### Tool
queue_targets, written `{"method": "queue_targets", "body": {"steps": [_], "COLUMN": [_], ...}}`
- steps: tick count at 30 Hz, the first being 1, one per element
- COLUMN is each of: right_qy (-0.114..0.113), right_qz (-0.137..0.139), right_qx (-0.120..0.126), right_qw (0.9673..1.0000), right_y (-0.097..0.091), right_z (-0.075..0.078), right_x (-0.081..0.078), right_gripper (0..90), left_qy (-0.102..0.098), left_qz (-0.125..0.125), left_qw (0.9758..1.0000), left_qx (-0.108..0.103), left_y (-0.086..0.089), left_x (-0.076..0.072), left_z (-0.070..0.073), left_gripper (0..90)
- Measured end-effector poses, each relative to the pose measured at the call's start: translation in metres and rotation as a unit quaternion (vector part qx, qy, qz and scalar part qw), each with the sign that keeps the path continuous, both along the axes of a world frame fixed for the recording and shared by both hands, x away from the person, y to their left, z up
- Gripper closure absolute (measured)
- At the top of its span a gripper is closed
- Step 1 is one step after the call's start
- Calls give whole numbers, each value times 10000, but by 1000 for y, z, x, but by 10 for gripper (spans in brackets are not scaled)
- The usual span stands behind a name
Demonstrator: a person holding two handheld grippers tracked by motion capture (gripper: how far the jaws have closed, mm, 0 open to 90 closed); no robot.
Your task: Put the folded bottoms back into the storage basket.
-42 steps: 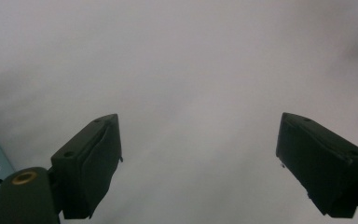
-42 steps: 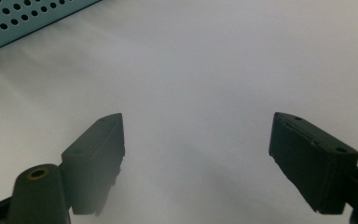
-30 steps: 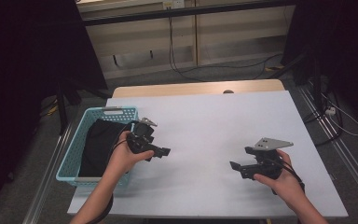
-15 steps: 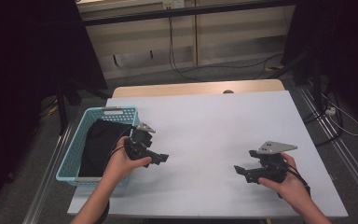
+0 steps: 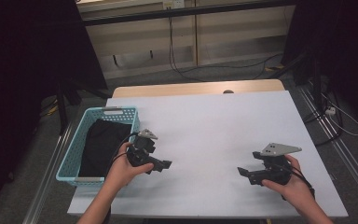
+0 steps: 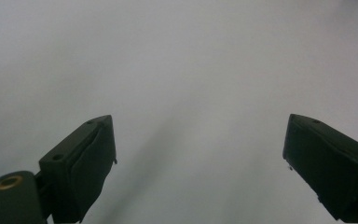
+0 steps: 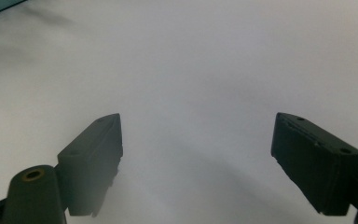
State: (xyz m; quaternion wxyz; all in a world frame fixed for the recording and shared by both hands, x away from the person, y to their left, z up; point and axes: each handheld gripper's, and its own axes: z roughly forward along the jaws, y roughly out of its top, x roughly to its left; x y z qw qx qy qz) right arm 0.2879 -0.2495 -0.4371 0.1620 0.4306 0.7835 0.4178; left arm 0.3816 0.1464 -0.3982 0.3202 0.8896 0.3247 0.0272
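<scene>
We see the left gripper [image 5: 161,164] resting low over the white table [image 5: 214,126] just right of the basket [image 5: 70,156], and the right gripper [image 5: 246,171] near the right edge; both have the 2 jaws spread wide with nothing between them. The black cloth [image 5: 100,144] lies inside the basket, at the near left. We judge that the work is at its start, so the next move asks the left gripper to turn left, go down into the basket and close on a fold.
</scene>
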Motion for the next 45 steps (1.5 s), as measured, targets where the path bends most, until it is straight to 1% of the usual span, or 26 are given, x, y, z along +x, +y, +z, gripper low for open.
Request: {"method": "queue_targets", "body": {"steps": [2, 3, 7, 9, 12, 17, 21, 24, 25, 26, 31, 32, 41, 43, 45], "right_qy": [-3, -2, 15, 17, -5, -19, -22, -21, -7, -8, -21, -19, -14, -18, -13], "right_qz": [-10, -27, -61, -58, -73, -85, -102, -89, -110, -112, -125, -126, -163, -177, -190], "right_qx": [4, 12, -5, -5, 31, 35, 49, 37, 51, 65, 78, 88, 122, 113, 114], "right_qw": [10000, 10000, 10000, 10000, 10000, 10000, 9999, 10000, 9999, 9999, 9999, 9999, 9998, 9998, 9998], "right_y": [-1, -2, -5, -5, -6, -7, -8, -9, -9, -10, -11, -11, -15, -16, -17], "right_z": [0, 0, -2, -3, -3, -3, -4, -5, -6, -6, -7, -7, -7, -8, -9], "right_x": [-1, -2, -5, -7, -8, -9, -12, -13, -13, -14, -15, -15, -18, -18, -18], "right_gripper": [160, 159, 158, 156, 154, 153, 152, 151, 150, 150, 151, 150, 149, 149, 149], "left_qy": [-18, 4, -14, 32, 34, 32, -17, -41, -60, -38, -39, -23, -17, -22, -28], "left_qz": [13, 11, 55, 46, 55, 73, 46, 80, 51, 33, 72, 148, 101, 117, 123], "left_qw": [10000, 10000, 9999, 9999, 9999, 9998, 9998, 9998, 9998, 9998, 9997, 9995, 9996, 9994, 9994], "left_qx": [-28, -61, -92, -107, -113, -157, -197, -160, -174, -195, -223, -269, -252, -331, -324], "left_y": [0, 0, 3, 5, 8, 11, 14, 15, 16, 17, 20, 20, 21, 22, 22], "left_x": [-1, -3, -6, -8, -10, -14, -18, -20, -21, -22, -22, -22, -27, -28, -28], "left_z": [-1, -2, -6, -8, -10, -10, -10, -11, -11, -12, -15, -15, -20, -21, -21], "left_gripper": [92, 91, 88, 85, 79, 75, 74, 67, 66, 65, 64, 64, 64, 64, 64]}}
